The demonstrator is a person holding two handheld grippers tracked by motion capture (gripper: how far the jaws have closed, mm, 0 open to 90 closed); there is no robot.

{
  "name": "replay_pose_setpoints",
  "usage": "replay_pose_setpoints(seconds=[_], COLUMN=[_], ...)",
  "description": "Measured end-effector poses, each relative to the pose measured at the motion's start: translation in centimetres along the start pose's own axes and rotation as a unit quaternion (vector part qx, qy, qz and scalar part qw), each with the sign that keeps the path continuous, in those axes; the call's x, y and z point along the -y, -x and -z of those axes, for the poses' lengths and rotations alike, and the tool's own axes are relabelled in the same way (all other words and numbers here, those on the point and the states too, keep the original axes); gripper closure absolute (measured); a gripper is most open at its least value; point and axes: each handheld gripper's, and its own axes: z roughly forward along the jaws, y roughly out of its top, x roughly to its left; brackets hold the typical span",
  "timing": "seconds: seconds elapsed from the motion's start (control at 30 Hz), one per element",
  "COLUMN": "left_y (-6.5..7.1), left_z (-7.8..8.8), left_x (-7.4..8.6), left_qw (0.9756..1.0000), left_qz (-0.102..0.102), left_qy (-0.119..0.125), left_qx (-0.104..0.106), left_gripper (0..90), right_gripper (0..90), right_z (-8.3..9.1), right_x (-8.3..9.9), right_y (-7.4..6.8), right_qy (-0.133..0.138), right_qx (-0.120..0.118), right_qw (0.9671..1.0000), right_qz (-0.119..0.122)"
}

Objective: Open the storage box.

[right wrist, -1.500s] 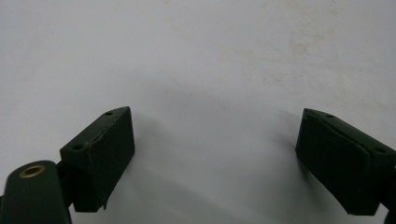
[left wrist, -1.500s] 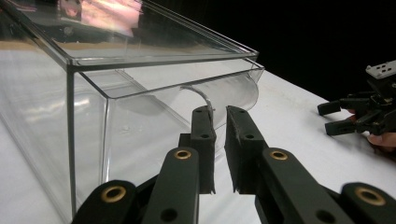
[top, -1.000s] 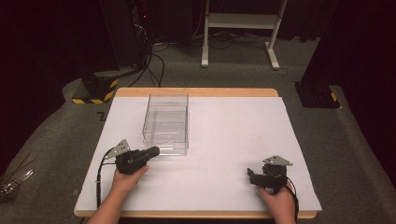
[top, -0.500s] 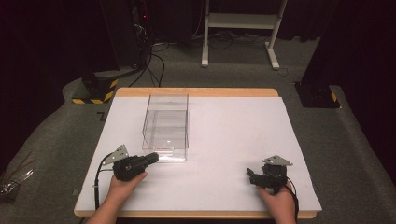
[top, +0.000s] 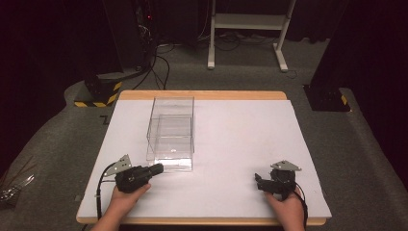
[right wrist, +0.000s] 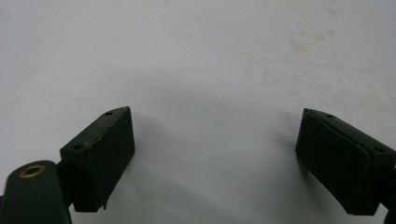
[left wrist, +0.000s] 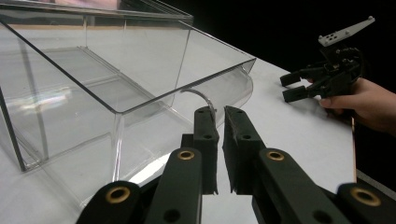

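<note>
Two frames on, my left gripper (top: 158, 168), fingers nearly closed on nothing, has backed toward the clear drawer box's (top: 171, 130) handle (left wrist: 201, 97); right gripper (top: 260, 183) rests open.

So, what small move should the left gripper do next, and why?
Probably pull gently toward the person. The left gripper has its jaws nearly shut around the thin curved handle on the front of the clear box's drawer, so a short pull should slide it out. The right gripper rests open, apart.
</note>
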Motion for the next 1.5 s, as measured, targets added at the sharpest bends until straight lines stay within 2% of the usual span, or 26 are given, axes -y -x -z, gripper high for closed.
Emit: replay_pose_setpoints(seconds=[0.47, 0.73, 0.87, 1.1, 1.33, 1.5], left_y=[1.1, 1.3, 1.4, 2.0, 2.3, 2.5], left_z=[0.8, 1.5, 2.0, 2.6, 3.0, 3.2], left_x=[0.5, 1.2, 1.4, 1.5, 1.6, 1.6], left_qw=[0.9998, 0.9998, 0.9997, 0.9992, 0.9990, 0.9987], left_qz=[-0.009, -0.005, -0.010, -0.021, -0.019, -0.026], left_qy=[-0.018, -0.006, -0.006, -0.016, -0.022, -0.027], left_qx=[0.009, 0.017, 0.020, 0.029, 0.034, 0.035], left_gripper=[84.0, 84.1, 84.1, 84.3, 84.4, 84.5], right_gripper=[11.8, 11.8, 11.8, 11.9, 12.0, 11.9], right_z=[0.0, 0.0, 0.0, 0.0, 0.0, 0.0], right_x=[0.0, 0.0, 0.0, 0.0, 0.0, 0.0], right_y=[0.0, 0.0, 0.0, 0.0, 0.0, 0.0], right_qy=[0.000, 0.000, 0.000, 0.000, 0.000, 0.000], right_qx=[0.000, 0.000, 0.000, 0.001, 0.001, 0.000], right_qw=[1.0000, 1.0000, 1.0000, 1.0000, 1.0000, 1.0000], right_qz=[0.001, 0.000, 0.000, 0.001, 0.001, 0.000])
